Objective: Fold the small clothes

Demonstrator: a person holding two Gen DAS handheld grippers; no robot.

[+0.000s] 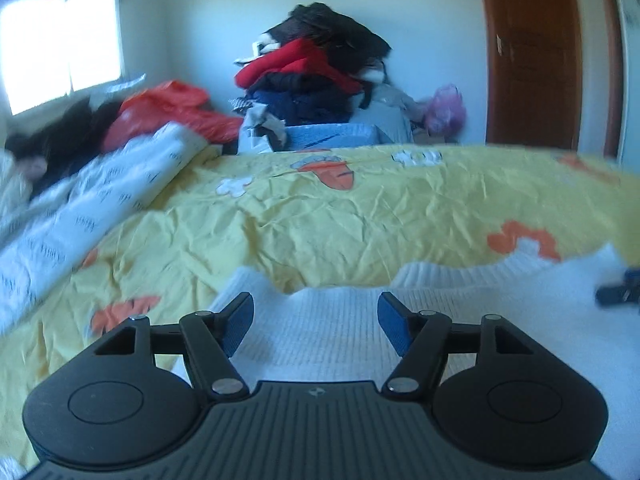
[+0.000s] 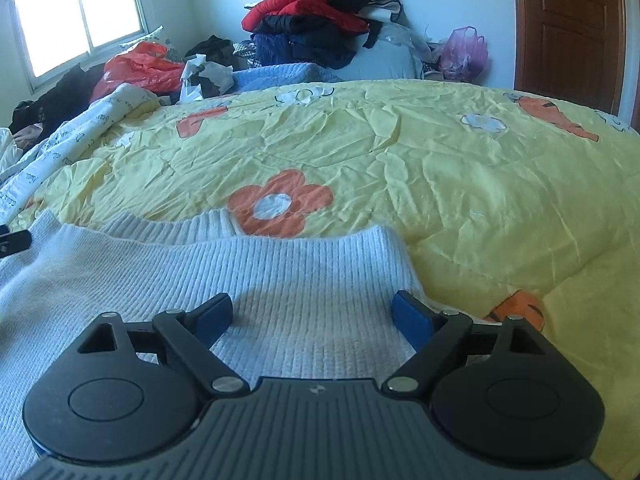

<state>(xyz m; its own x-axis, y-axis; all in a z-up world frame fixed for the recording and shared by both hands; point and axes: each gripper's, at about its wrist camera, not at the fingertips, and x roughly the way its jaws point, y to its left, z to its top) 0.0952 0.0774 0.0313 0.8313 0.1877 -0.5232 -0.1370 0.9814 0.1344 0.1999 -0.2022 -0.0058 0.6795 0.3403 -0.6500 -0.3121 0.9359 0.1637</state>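
A white ribbed knit sweater (image 1: 340, 328) lies flat on the yellow flowered bedspread (image 1: 360, 216). My left gripper (image 1: 316, 304) is open and empty, low over the sweater near its far ribbed edge. The right gripper's tip shows at the right of the left wrist view (image 1: 616, 292). In the right wrist view the sweater (image 2: 240, 272) fills the lower left, with its ribbed edge (image 2: 352, 240) ahead. My right gripper (image 2: 312, 308) is open and empty over the sweater's right part. The left gripper's tip (image 2: 14, 242) shows at the left edge.
A white printed quilt (image 1: 100, 200) is bunched along the bed's left side. A tall heap of dark and red clothes (image 2: 316, 12) stands at the far end, with orange (image 2: 140, 68) and pink (image 2: 464, 52) plastic bags. A wooden door (image 2: 568, 28) is at the right.
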